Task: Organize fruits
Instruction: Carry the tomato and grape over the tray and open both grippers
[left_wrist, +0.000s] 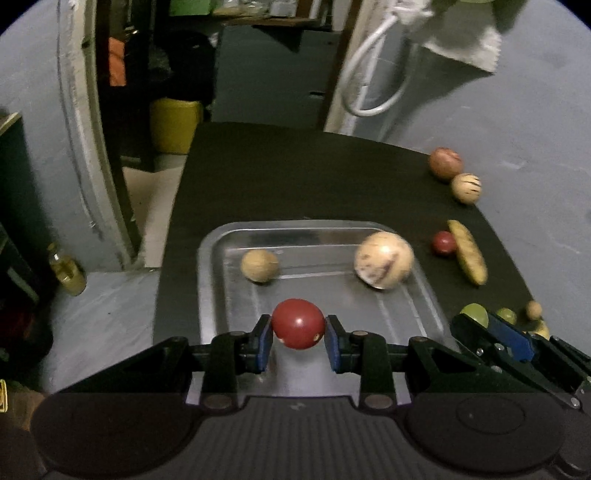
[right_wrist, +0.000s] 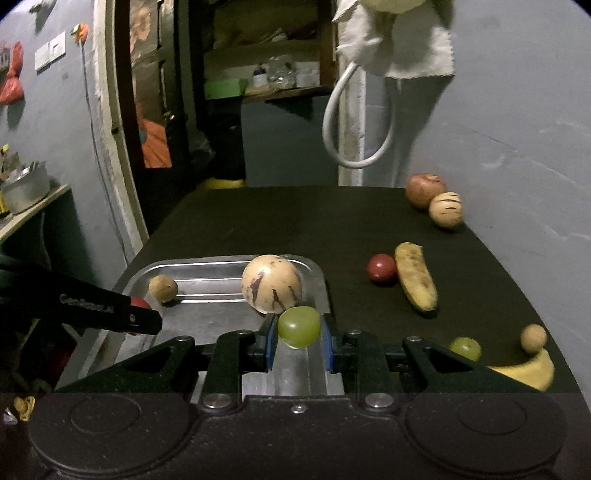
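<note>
Two fruits are being carried over a metal tray (left_wrist: 221, 258), each clenched in its own hand-held gripper. Largest of all, the dark bench (right_wrist: 314, 221) is seen carrying everything, with the tray set toward its near left side. Inside the tray a large cream striped melon (right_wrist: 271, 282) is seen near the right wall, and a small tan round fruit (left_wrist: 259, 270) lies well apart from it toward the far left corner. Out on the bench to the right of the tray, a spotted banana (right_wrist: 415, 280) is laid just beside a small red fruit (right_wrist: 382, 268); farther back a reddish apple (right_wrist: 424, 190) touches a small striped melon (right_wrist: 446, 209); nearer, a green grape (right_wrist: 465, 348), a little tan ball (right_wrist: 533, 336) and a second banana (right_wrist: 524, 371) are grouped together. The left hand-held gripper (left_wrist: 298, 330) is clamped on a red tomato-like fruit (left_wrist: 298, 324) above the tray's near end, and the right hand-held gripper (right_wrist: 298, 332) is clamped on a green grape-like fruit (right_wrist: 298, 326) over the tray's near right corner, just in front of the large melon. The step in hand is judged to be delivery into the tray. Each fruit should next be lowered to a bare patch of the tray floor and let go gently, since round fruit is likely to roll.
</note>
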